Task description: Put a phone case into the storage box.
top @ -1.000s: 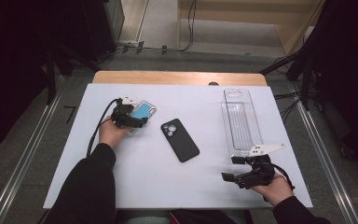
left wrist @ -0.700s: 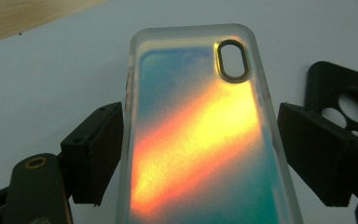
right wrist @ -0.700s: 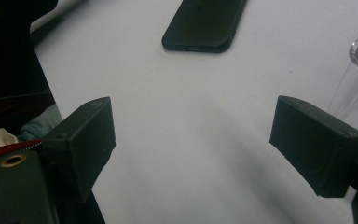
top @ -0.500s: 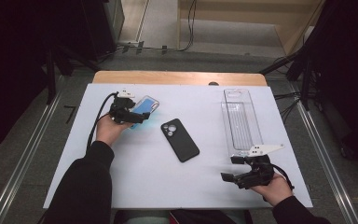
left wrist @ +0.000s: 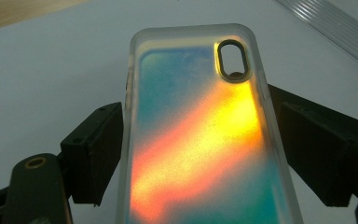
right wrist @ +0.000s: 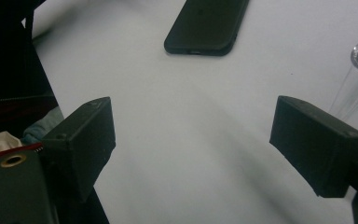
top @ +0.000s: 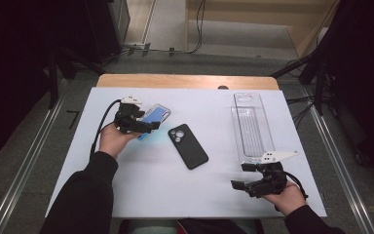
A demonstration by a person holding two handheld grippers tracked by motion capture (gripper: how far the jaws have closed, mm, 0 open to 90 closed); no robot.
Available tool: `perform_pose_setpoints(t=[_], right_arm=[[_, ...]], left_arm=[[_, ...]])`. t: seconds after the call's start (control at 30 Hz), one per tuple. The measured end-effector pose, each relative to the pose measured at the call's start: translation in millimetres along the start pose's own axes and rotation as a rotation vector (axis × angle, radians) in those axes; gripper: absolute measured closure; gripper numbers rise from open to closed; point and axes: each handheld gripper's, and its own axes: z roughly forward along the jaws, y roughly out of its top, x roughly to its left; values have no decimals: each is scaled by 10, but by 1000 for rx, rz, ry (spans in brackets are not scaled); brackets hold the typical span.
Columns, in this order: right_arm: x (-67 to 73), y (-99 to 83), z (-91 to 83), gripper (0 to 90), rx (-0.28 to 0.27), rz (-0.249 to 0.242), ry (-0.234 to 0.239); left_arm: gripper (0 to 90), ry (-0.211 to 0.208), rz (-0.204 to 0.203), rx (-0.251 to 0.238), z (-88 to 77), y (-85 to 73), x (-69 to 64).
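A white table (top: 141, 190), edged with wood at the far side and ringed by grey floor and cables, is noted, above which a case (left wrist: 200, 135) is pinched by the left gripper (top: 143, 124), the right gripper (top: 246, 176) being held spread and empty near a phone (top: 188, 146) and clear tray (top: 251, 127).

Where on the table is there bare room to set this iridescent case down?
Free: the white table between the left gripper, shut on the iridescent case, and the black phone; also the near strip before the right gripper. Crowded: beside the clear tray.
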Motion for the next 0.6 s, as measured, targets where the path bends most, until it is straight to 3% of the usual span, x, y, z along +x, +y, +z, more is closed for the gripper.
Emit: perform_pose_setpoints(t=[0.17,0.47,0.6], right_arm=[[5,12,1,122,2,22,-3],[40,29,12,122,2,11,-9],[45,42,7,122,19,67,3]], left_arm=[[174,-15,-13,5,-40,-52,-110],[173,-42,-11,14,-91,-163,-331],[173,-53,-25,9,-116,-216,-404]])
